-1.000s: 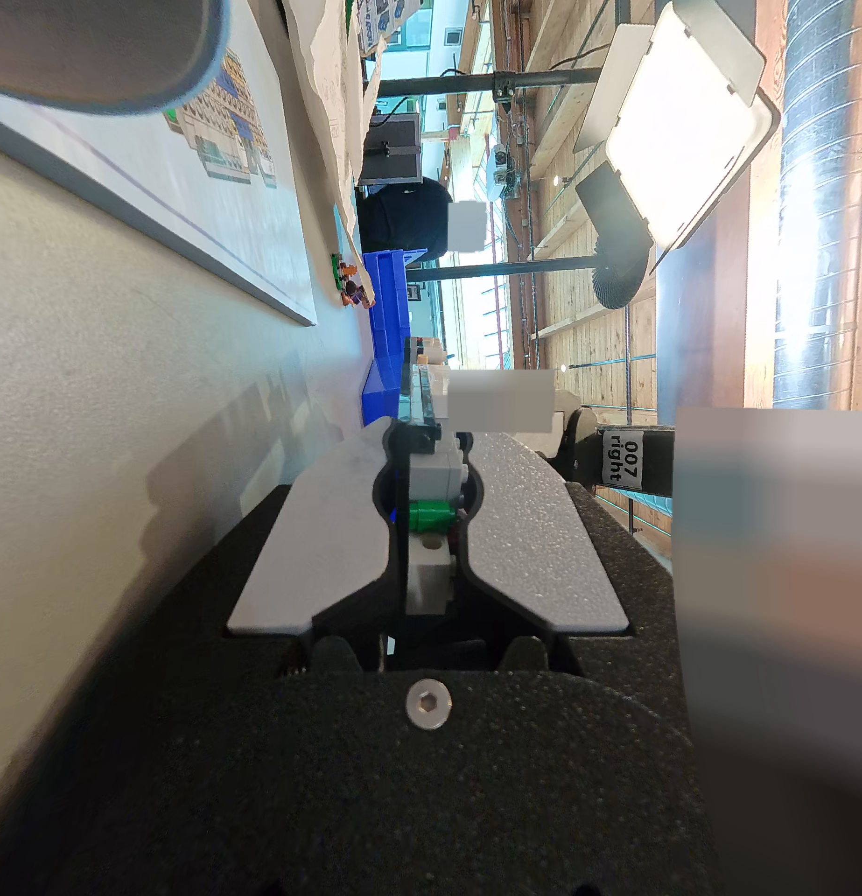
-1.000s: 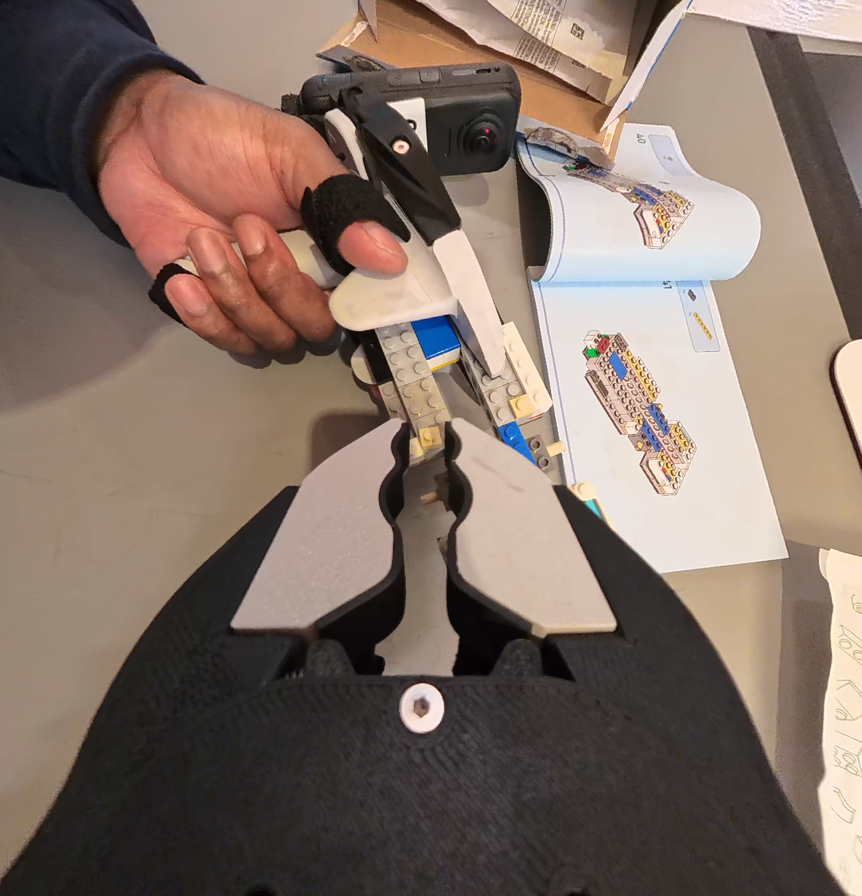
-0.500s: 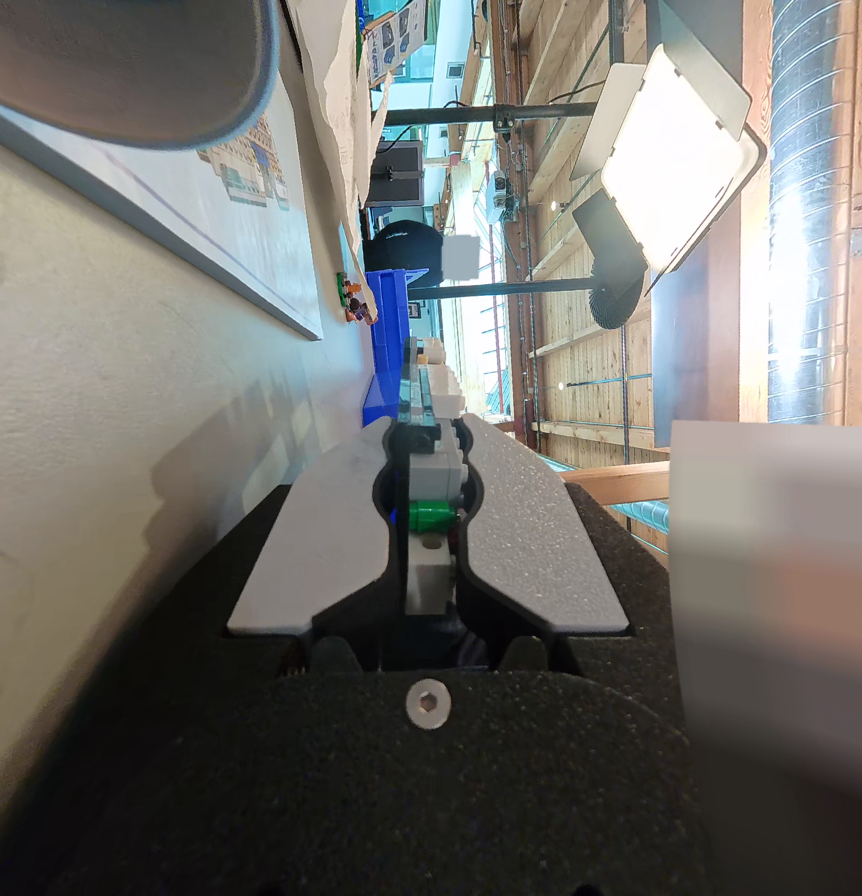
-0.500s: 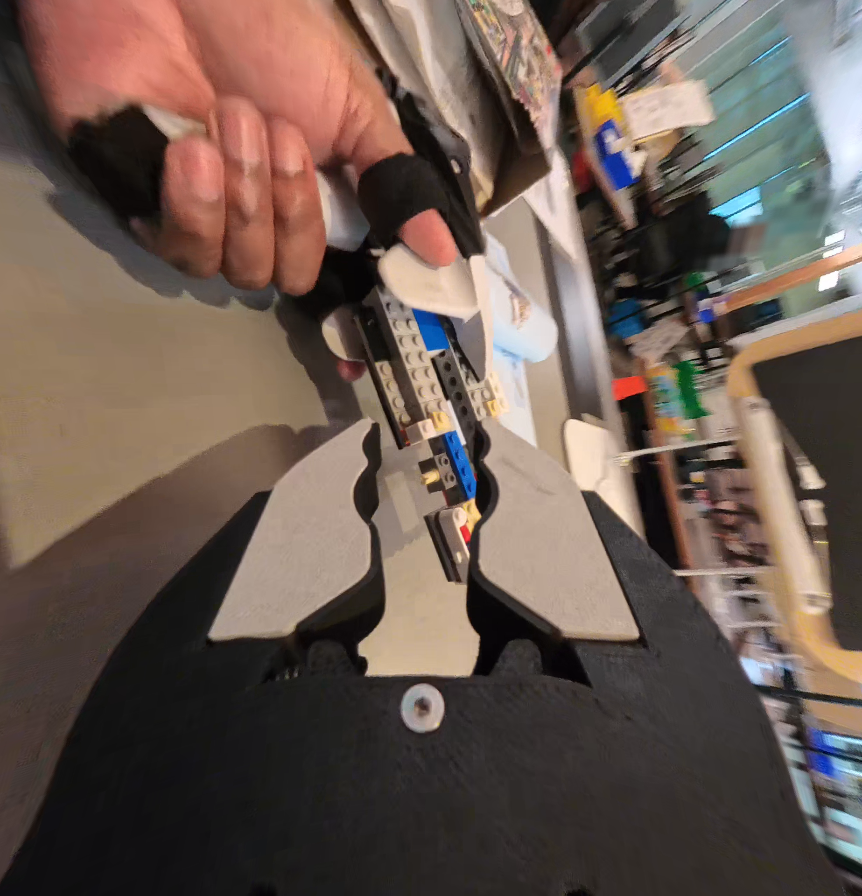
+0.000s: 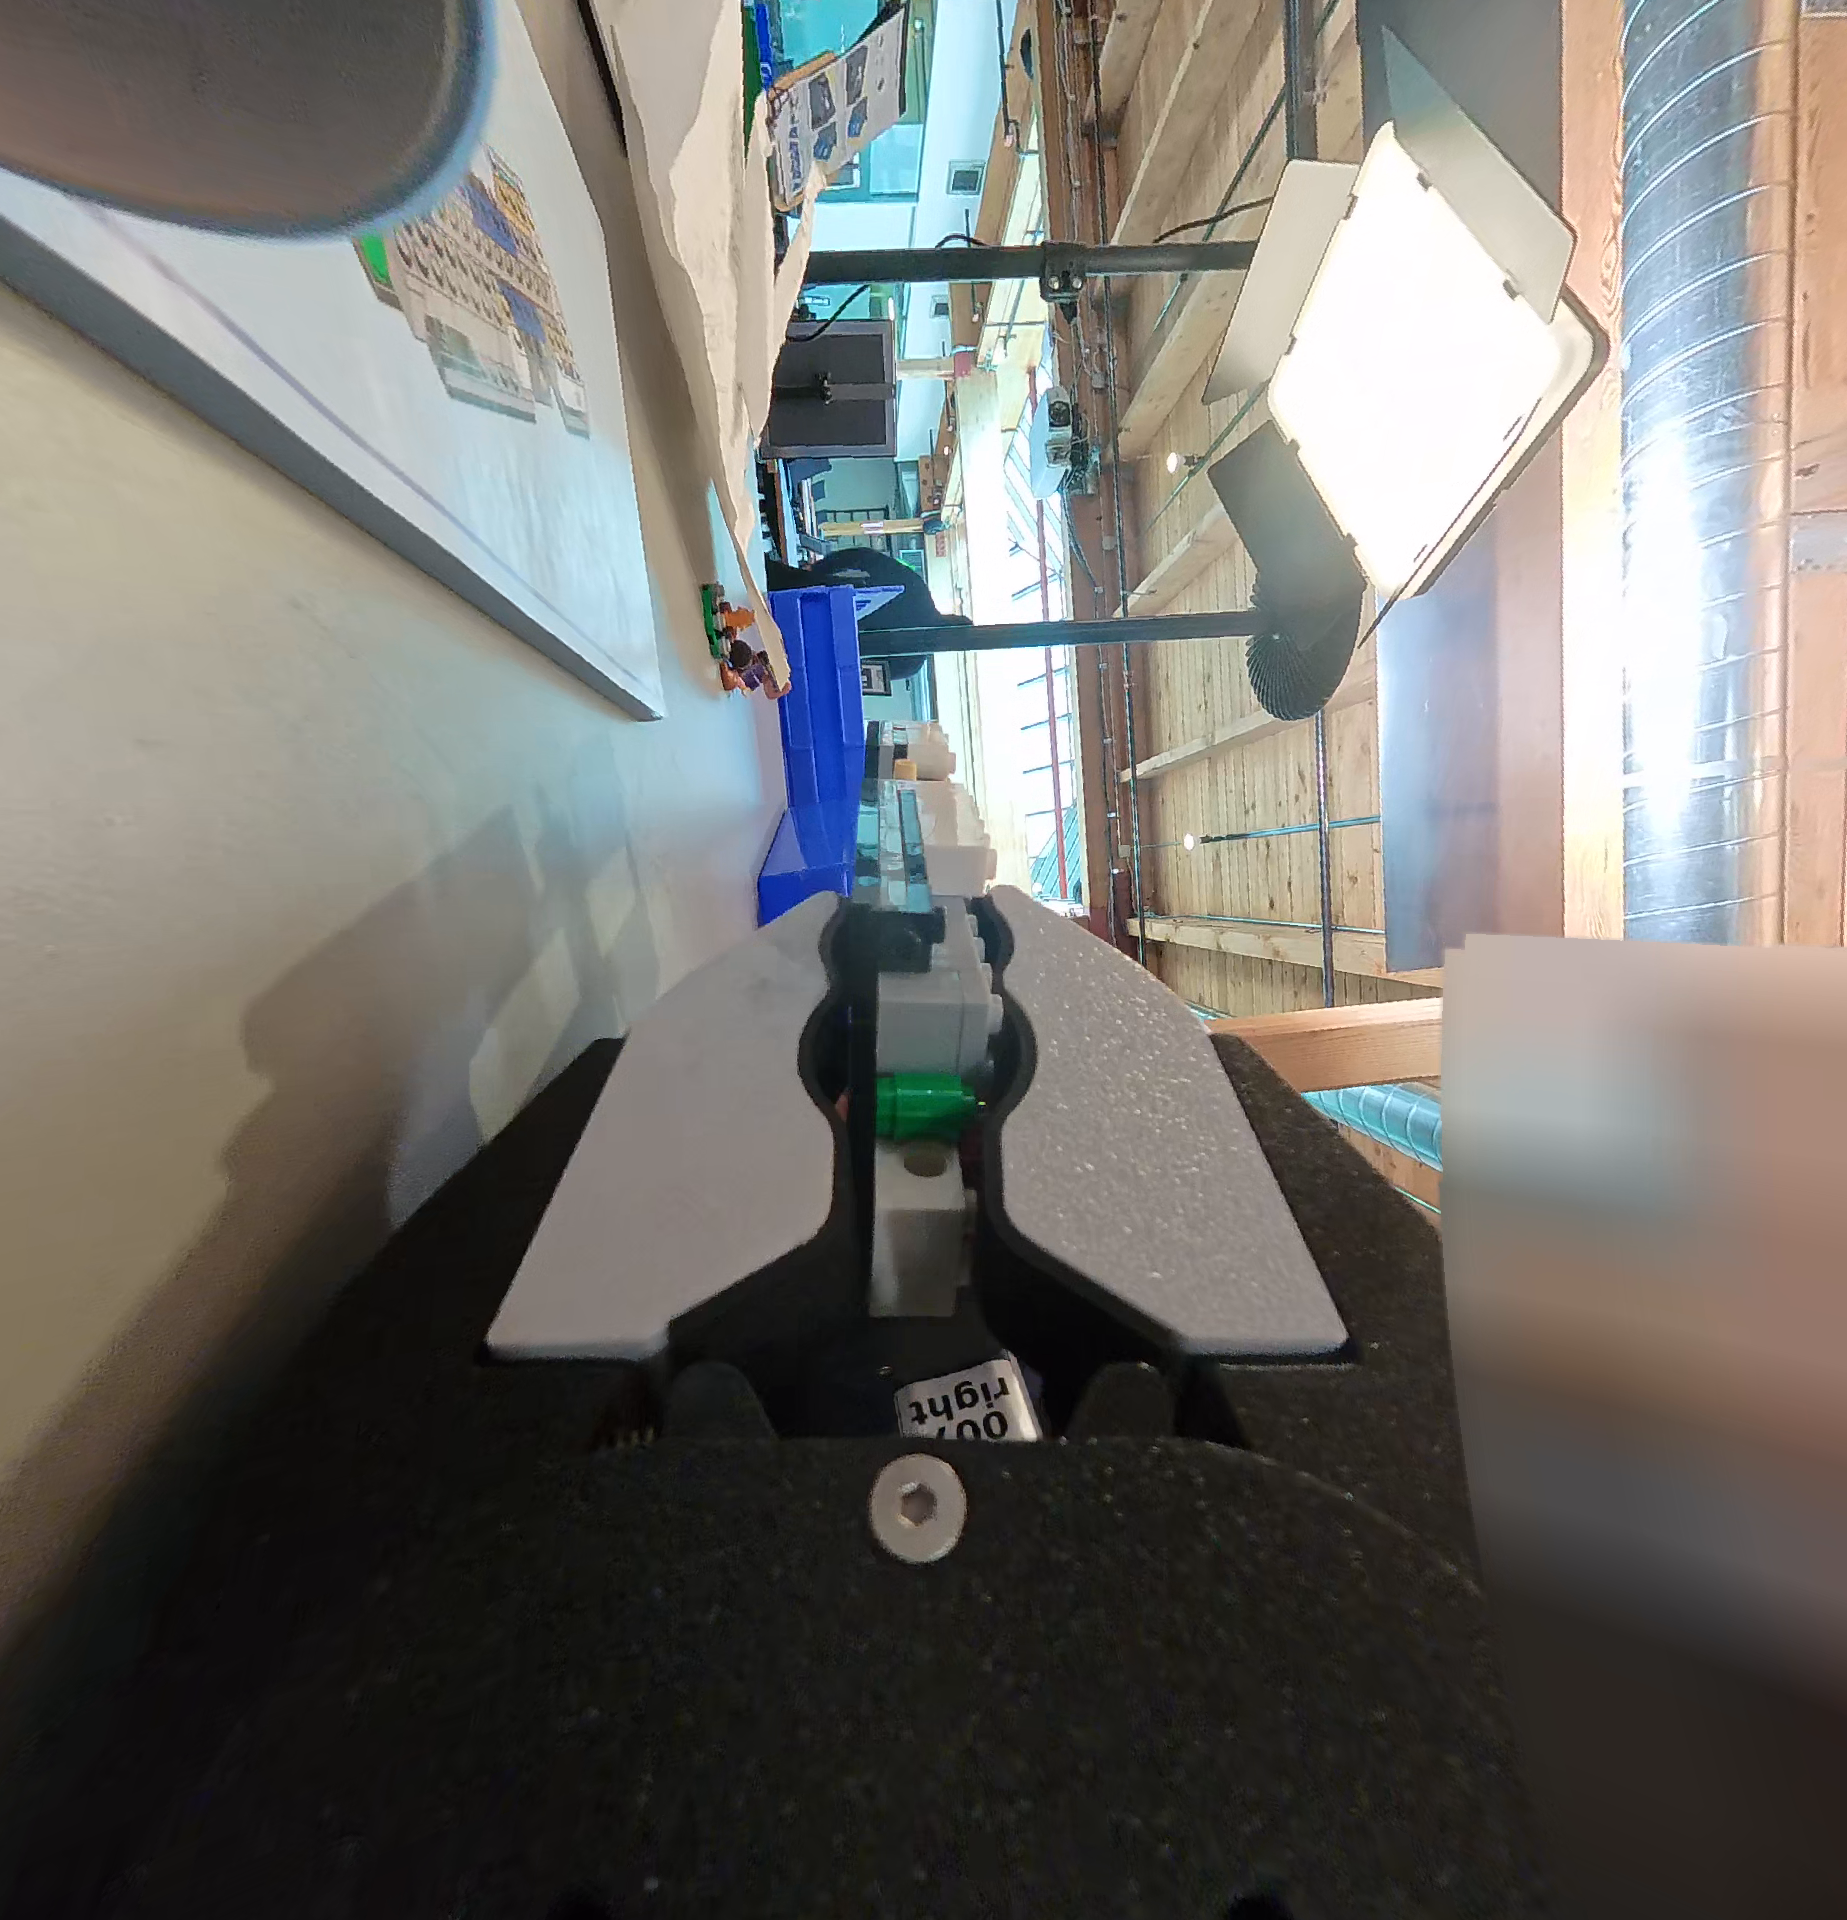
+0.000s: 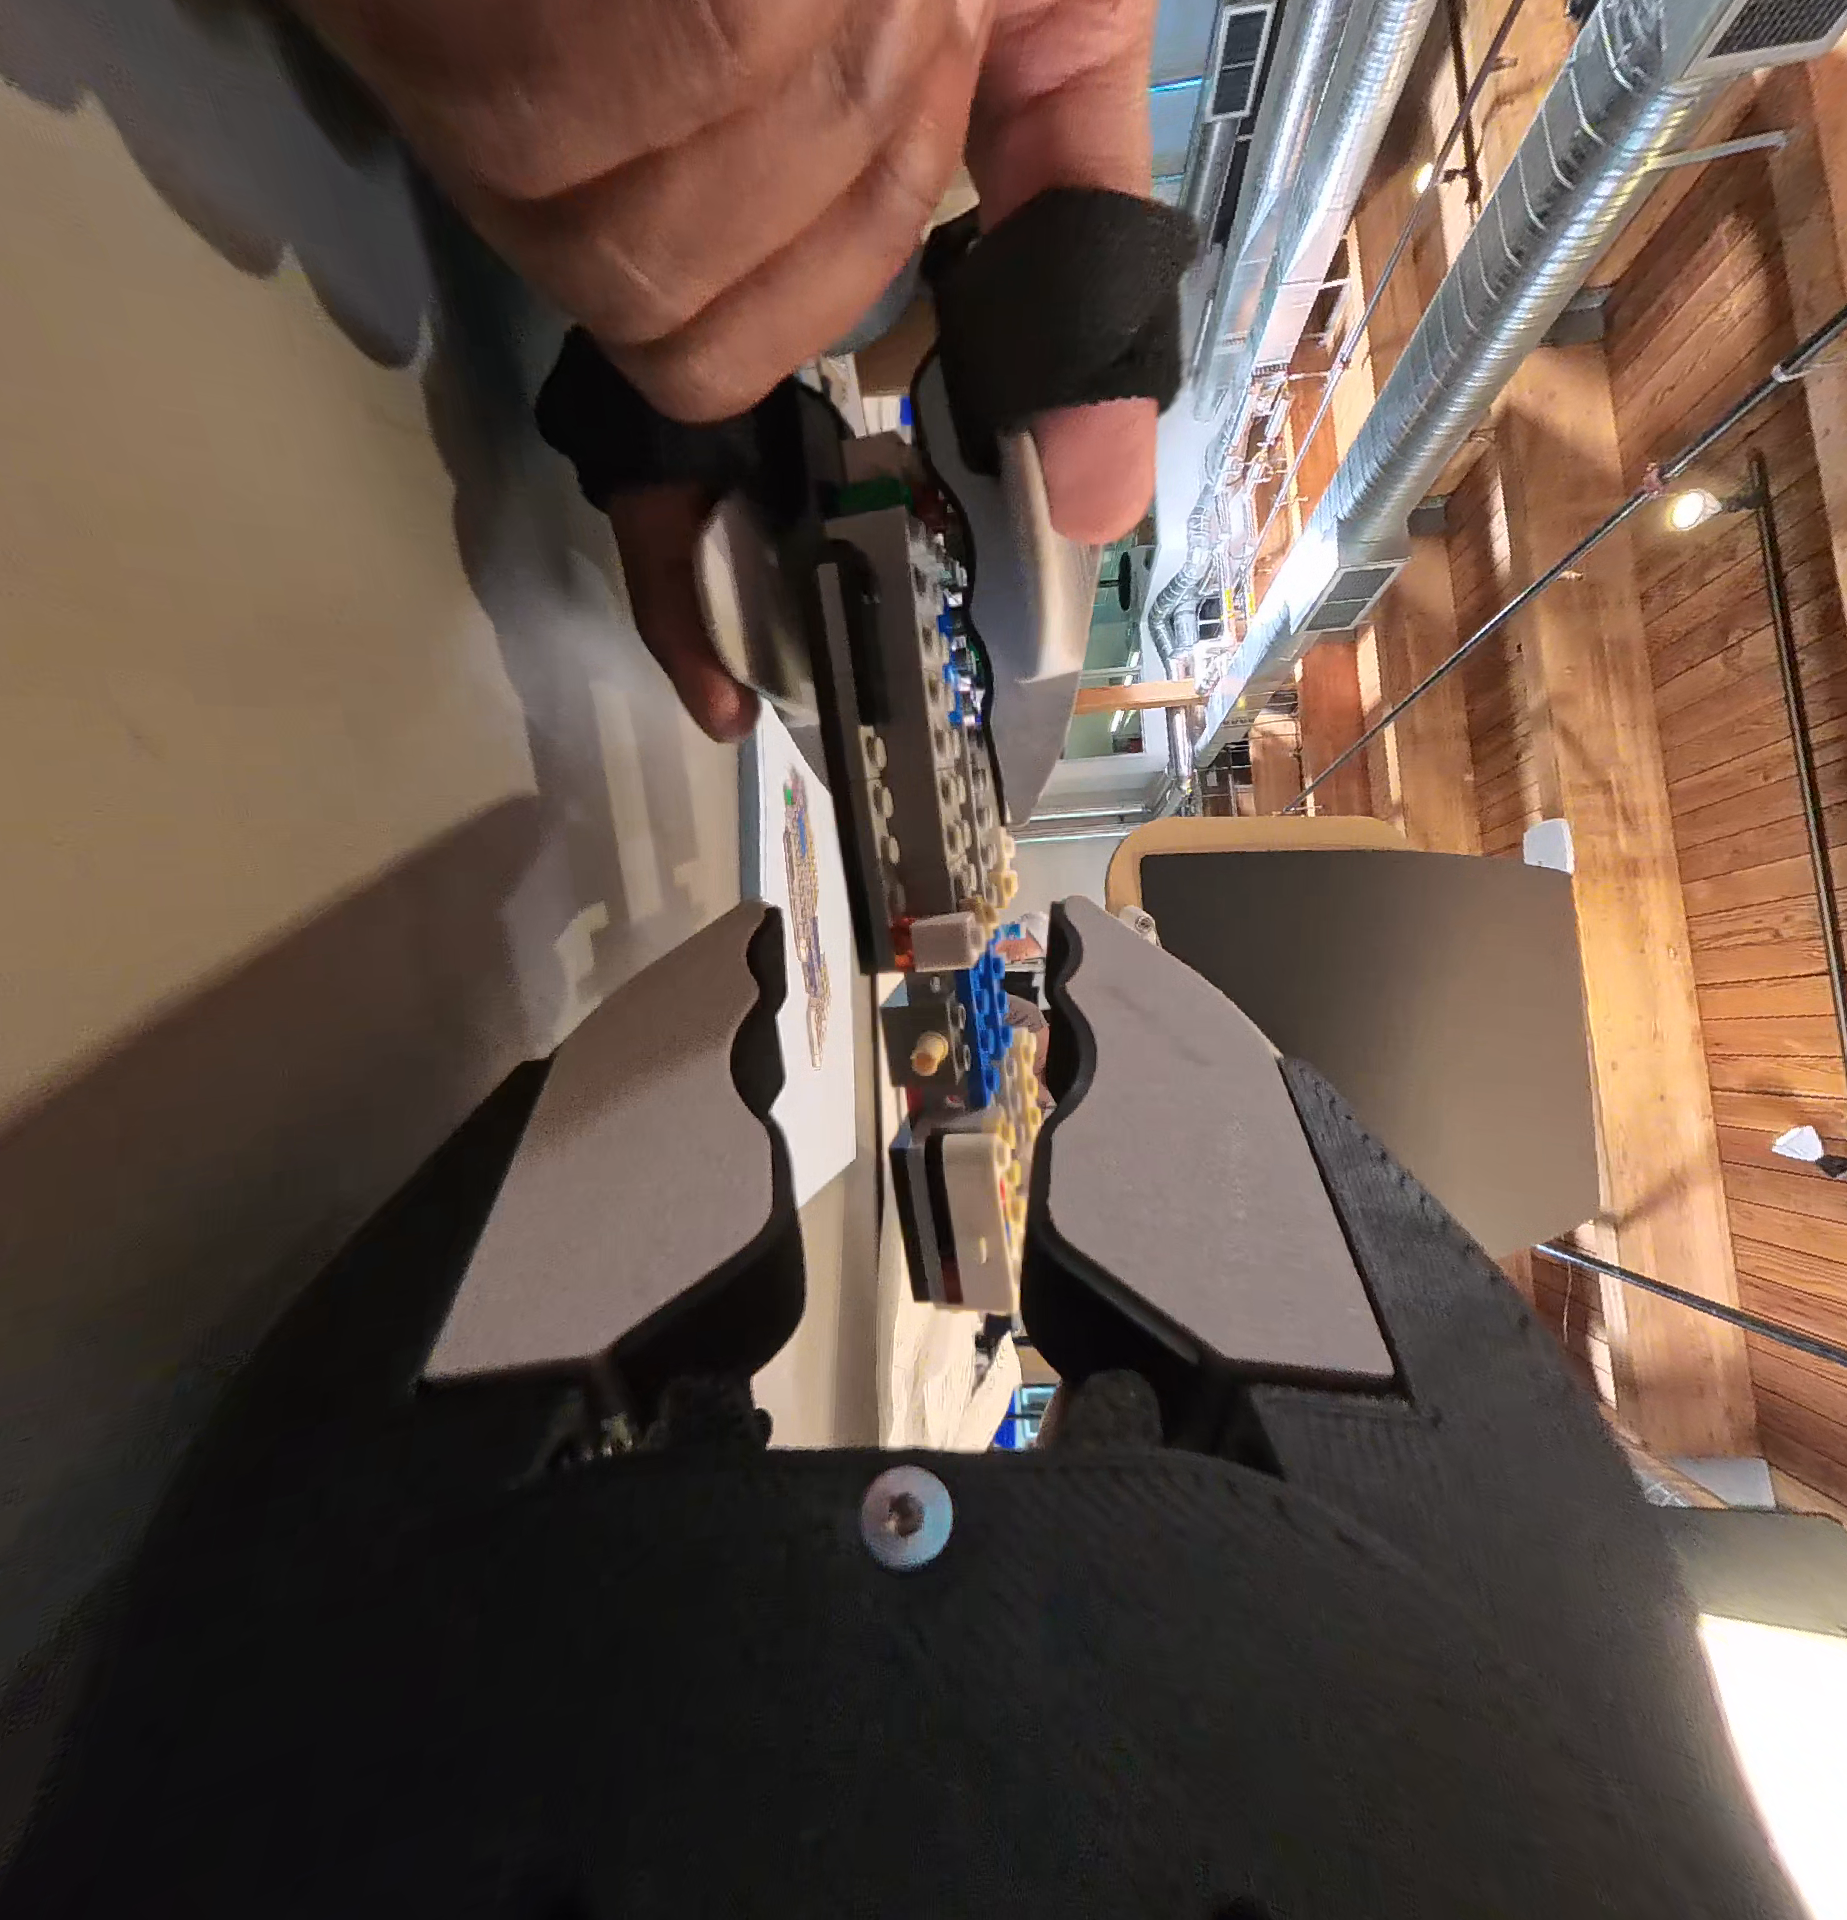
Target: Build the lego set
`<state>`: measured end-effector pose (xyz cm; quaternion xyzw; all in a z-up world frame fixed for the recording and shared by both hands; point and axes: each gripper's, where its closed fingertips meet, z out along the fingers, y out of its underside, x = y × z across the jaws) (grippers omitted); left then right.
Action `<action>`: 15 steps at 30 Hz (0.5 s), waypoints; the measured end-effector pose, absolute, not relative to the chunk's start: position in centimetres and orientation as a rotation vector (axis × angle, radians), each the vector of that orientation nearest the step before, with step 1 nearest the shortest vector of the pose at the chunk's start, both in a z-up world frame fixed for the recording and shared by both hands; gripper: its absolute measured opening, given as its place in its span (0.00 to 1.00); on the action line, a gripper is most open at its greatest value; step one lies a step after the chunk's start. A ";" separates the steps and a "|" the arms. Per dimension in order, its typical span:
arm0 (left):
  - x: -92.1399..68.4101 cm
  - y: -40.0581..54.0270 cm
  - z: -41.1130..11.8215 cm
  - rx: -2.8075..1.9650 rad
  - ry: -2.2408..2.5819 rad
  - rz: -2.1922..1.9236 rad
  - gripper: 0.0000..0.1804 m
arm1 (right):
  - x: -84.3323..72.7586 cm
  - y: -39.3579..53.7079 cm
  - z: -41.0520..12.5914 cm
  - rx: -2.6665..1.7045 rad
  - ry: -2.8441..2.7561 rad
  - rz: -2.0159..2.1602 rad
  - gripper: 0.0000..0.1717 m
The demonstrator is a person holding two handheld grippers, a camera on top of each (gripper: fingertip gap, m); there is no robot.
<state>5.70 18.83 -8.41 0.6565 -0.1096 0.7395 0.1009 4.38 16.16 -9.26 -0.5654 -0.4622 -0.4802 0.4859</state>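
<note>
My left gripper (image 5: 914,914) is shut on a long brick model (image 5: 924,1023) of grey, white, black and green bricks, held edge-on just above the table (image 5: 171,831). In the right wrist view a hand (image 6: 794,156) holds the left gripper (image 6: 893,623), whose two fingers pinch the model's far end. My right gripper (image 6: 914,920) is open wide. The model's near end (image 6: 950,1049), with blue and tan bricks, stands between its fingers. It lies close to the right finger (image 6: 1158,1122), and a clear gap separates it from the left finger (image 6: 670,1101).
An open instruction booklet (image 5: 462,395) lies flat on the table and also shows in the right wrist view (image 6: 810,1039). A blue bin (image 5: 815,727) and small brick figures (image 5: 737,649) stand farther along. A chair (image 6: 1366,987) stands beside the table. My left and right fingertips are right by each other.
My right gripper's jaws have opened wide and it has rolled from looking down to looking along the table. The model's end now stands between its fingers. The left grasp is unchanged.
</note>
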 end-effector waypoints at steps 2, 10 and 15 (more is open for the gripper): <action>5.7 18.7 -8.4 1.937 -0.329 2.182 0.11 | 4.3 16.2 -9.5 -1.367 -1.140 -1.169 0.27; 5.7 18.6 -8.5 1.934 -0.330 2.176 0.11 | 4.5 16.2 -9.5 -1.375 -1.140 -1.149 0.22; 5.8 18.5 -8.6 1.928 -0.327 2.173 0.11 | 4.6 16.2 -9.3 -1.363 -1.134 -1.154 0.18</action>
